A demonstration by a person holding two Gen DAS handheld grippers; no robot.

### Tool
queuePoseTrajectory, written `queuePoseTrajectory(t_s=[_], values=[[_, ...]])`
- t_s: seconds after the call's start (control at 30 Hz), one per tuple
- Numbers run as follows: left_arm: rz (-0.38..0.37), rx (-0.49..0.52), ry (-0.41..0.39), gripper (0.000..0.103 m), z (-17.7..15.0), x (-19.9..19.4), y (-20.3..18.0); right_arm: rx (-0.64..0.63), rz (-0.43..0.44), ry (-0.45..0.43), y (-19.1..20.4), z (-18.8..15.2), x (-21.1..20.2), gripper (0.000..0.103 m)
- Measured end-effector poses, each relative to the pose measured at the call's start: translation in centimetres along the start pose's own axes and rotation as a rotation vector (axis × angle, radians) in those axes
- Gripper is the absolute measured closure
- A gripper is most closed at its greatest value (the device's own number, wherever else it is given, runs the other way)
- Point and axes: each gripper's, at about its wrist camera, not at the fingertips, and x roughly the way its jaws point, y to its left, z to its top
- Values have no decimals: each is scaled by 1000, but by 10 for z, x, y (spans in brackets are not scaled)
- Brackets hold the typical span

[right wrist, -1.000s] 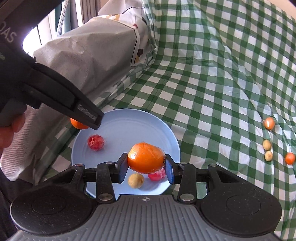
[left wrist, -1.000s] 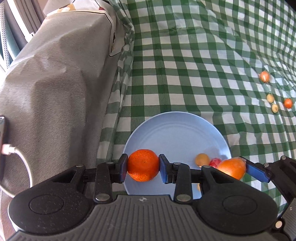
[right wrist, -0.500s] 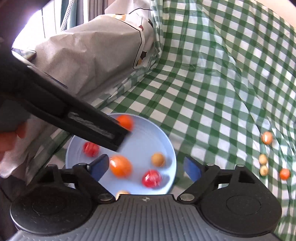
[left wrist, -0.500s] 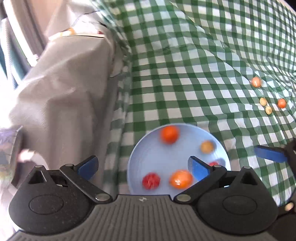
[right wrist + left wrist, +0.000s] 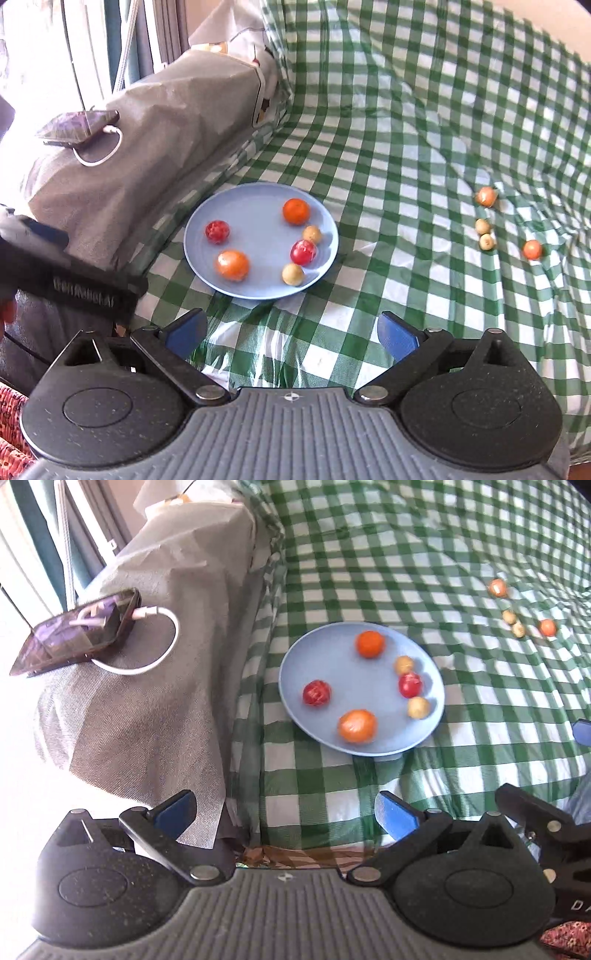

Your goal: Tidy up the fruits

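Note:
A blue plate [image 5: 332,664] [image 5: 258,229] lies on the green checked cloth. On it are two oranges [image 5: 357,726] [image 5: 232,264], two red fruits [image 5: 317,693] [image 5: 217,232] and two small yellowish ones [image 5: 418,708] [image 5: 293,274]. Several small fruits lie loose on the cloth to the right, among them an orange one [image 5: 547,627] [image 5: 532,249]. My left gripper [image 5: 284,808] stands open and empty, drawn back short of the plate. My right gripper [image 5: 291,330] is also back from the plate, its jaws still opening with nothing between them.
A grey covered bulk [image 5: 155,686] [image 5: 147,147] rises left of the plate, with a phone [image 5: 77,631] [image 5: 77,125] and its white cable on top. A finger of the left gripper [image 5: 74,288] crosses the lower left of the right wrist view.
Both grippers let go of their oranges, which now lie on the plate. Both opened wide and pulled back and up, so the whole plate shows.

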Motion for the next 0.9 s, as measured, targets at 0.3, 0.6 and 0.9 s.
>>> queuePoseTrajectory(t_s=[0.3, 0.6, 0.9], values=[[-3, 0, -66, 0, -7, -28, -6, -2, -12, -73, 1, -10, -31, 3], [-1, -15, -86, 0, -8, -40, -3, -8, -18, -94, 3, -15, -42, 3], [-2, -10, -88, 0, -8, -41, -3, 9, -29, -93, 4, -16, -43, 3]])
